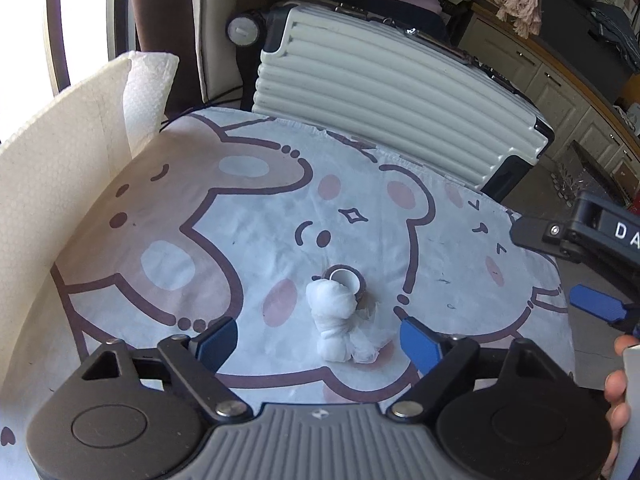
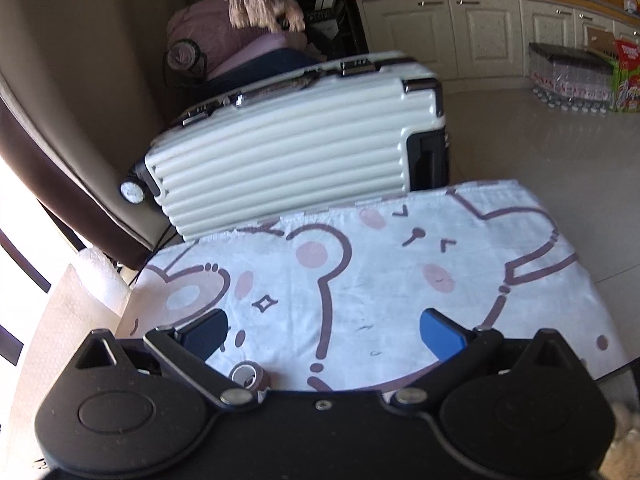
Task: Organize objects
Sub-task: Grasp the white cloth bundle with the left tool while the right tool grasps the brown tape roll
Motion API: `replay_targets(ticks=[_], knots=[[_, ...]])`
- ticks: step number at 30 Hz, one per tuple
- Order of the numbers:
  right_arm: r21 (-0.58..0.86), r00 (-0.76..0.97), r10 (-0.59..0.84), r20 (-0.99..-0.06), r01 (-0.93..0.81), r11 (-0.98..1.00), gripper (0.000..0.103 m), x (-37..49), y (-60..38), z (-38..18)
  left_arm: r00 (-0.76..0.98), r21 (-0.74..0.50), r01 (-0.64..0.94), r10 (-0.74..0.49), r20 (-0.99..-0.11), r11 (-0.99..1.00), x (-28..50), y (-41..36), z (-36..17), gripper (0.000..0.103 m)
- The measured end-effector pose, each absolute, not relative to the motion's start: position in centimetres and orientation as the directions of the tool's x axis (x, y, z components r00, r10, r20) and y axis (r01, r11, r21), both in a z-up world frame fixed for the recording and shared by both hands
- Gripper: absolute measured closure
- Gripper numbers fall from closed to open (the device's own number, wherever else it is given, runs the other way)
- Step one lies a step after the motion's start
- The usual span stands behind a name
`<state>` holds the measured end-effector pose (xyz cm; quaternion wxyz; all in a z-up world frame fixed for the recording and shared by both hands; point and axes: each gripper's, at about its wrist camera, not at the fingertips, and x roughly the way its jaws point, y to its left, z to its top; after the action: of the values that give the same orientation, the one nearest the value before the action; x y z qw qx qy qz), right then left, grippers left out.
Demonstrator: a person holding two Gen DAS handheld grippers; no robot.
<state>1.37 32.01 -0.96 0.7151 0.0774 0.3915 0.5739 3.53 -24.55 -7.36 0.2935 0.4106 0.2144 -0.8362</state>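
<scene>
Both tongs, left (image 1: 318,338) and right (image 2: 323,332), gape empty above what looks like knotted gauze (image 1: 334,316).

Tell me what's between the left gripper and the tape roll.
In the left wrist view, a white gauze bundle lies between the open left gripper and the tape roll, touching the roll.

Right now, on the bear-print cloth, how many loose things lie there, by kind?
Roll of brownish tape: 1
White knotted cloth bundle, lying against the roll: 1
Total: 2
Neither the left claw nor the right claw holds anything; both stand open.
</scene>
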Motion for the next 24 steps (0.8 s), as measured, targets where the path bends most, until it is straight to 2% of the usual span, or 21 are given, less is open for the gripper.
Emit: replay_targets(ticks=[2,4,8,12,17,20,22,24], knots=[[0.56,0.033,0.874,-0.485,-0.756,0.34,0.004,1.3,32.9,-1.8,-0.493,-0.135,0.664,-0.295,-0.819,-0.735,3.2,-25.0,-8.0,0.022],[0.563,0.02,0.863,-0.505,-0.75,0.347,0.019,1.3,33.9,-2.6,-0.495,-0.143,0.661,-0.284,-0.821,-0.737,2.9,-25.3,-8.7,0.025],[0.61,-0.033,0.859,-0.511,-0.718,0.335,0.031,1.3,35.6,-3.8,-0.491,-0.143,0.654,-0.273,-0.828,-0.743,2.1,-25.6,-9.7,0.028],[0.639,-0.097,0.85,-0.518,-0.705,0.309,0.049,0.9,37.0,-4.6,-0.462,-0.112,0.646,-0.269,-0.845,-0.755,1.0,-25.8,-11.0,0.028],[0.652,-0.142,0.841,-0.521,-0.703,0.285,0.05,0.6,38.0,-5.1,-0.417,-0.075,0.641,-0.264,-0.87,-0.764,0.1,-26.1,-12.8,0.029],[0.652,-0.154,0.836,-0.527,-0.704,0.281,0.05,0.5,38.6,-5.3,-0.395,-0.077,0.642,-0.243,-0.886,-0.763,-0.3,-26.5,-13.8,0.046],[0.652,-0.16,0.832,-0.531,-0.705,0.28,0.05,0.4,38.9,-5.5,-0.401,-0.116,0.646,-0.206,-0.893,-0.755,-0.2,-26.9,-14.1,0.071],[0.653,-0.164,0.829,-0.535,-0.703,0.282,0.05,0.3,39.3,-5.7,-0.42,-0.172,0.658,-0.168,-0.892,-0.733,0.1,-27.3,-14.0,0.08]])
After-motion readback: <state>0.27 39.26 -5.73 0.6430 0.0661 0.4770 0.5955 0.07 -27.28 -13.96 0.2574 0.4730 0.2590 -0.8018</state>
